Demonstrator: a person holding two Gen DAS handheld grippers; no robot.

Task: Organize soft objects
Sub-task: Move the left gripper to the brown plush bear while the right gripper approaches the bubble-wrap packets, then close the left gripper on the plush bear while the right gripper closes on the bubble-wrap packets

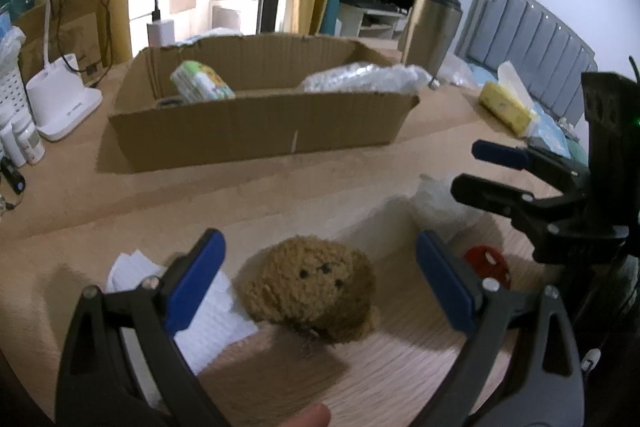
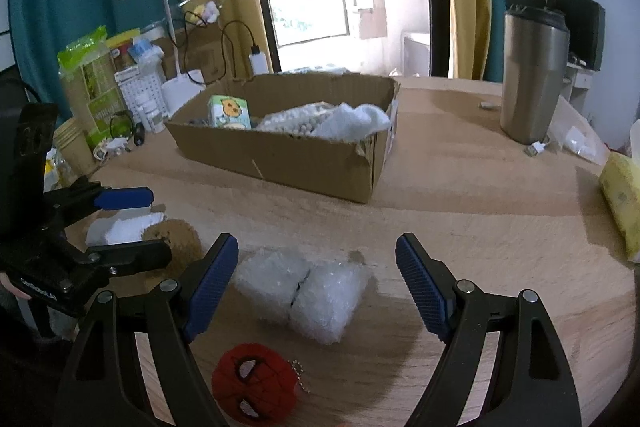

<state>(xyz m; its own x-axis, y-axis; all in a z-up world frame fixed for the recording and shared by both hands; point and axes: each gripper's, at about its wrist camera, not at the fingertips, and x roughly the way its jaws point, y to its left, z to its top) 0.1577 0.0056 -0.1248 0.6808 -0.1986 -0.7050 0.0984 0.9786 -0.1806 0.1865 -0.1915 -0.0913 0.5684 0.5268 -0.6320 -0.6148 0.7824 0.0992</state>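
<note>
Gaping wide over the brown plush toy (image 1: 310, 287), left gripper (image 1: 320, 287) grips nothing. Likewise spread, right gripper (image 2: 316, 287) frames the bubble-wrap bundle (image 2: 304, 291), not touching. Partly hiding behind one finger, red mask toy (image 2: 254, 385). Farther off, cardboard box (image 2: 288, 155); writing on its tissue pack (image 2: 230, 113) unreadable.

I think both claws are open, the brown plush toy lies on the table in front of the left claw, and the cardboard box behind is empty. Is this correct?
Not fully. The cardboard box is not empty: the right wrist view shows a small printed pack, a bubble-wrap bundle and a white cloth inside. The rest holds: left claw and right claw are open, and the brown plush toy lies before the left one.
</note>
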